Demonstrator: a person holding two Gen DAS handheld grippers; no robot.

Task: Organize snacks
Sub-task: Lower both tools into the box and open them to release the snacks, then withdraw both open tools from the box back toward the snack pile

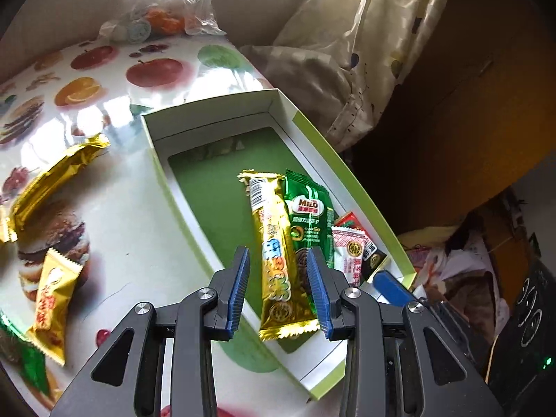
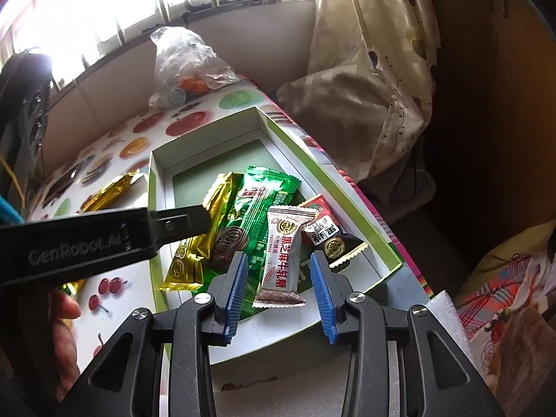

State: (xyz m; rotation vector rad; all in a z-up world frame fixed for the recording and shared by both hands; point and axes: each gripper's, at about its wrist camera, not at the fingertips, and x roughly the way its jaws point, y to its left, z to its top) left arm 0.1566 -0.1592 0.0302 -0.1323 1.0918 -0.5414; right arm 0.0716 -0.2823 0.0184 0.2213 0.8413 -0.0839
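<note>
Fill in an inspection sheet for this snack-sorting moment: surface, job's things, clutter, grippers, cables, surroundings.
Surface: table under a glossy fruit-and-burger print cloth.
Job's things: open box holds a long gold bar, a green Milo packet, a white candy and a red-and-black packet. On the cloth lie a gold wrapper, an orange candy and a green packet.
Clutter: clear plastic bag with small items at the far edge.
Grippers: left gripper open above the gold bar; right gripper open around the white candy.
Cables: yellow cord at left.
Surroundings: curtain, barred window.
</note>
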